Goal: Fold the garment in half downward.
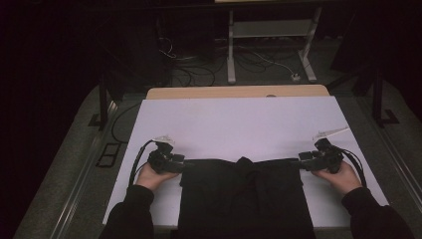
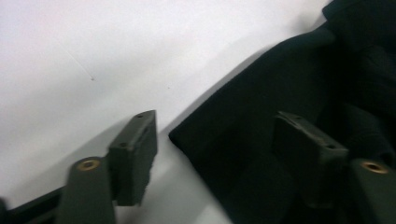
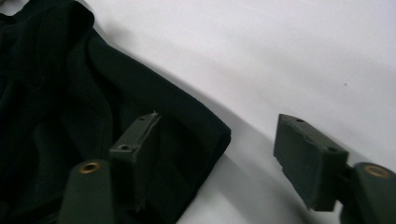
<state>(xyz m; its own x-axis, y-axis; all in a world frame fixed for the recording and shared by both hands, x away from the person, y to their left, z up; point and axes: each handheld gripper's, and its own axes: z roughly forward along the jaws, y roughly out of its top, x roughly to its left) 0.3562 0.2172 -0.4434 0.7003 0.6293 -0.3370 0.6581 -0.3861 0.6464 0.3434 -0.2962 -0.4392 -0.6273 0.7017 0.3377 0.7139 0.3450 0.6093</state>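
A black garment lies flat on the white table cover, at the cover's near edge and roughly centred across it, its lower part running off the near side toward the person. A small bunched fold of cloth stands at the middle of the garment's far edge. The left gripper sits at the garment's far-left corner, held by the left hand. In the left gripper view its jaws stand wide apart: one over bare white cover, the other over the black cloth, with the corner of the garment lying between them. The right gripper sits at the garment's far-right corner, held by the right hand. In the right gripper view its jaws are likewise wide apart, one above the garment, the other above the cover, the cloth corner between them. Neither pair is closed on the cloth. Whether the jaw tips touch the fabric cannot be told.
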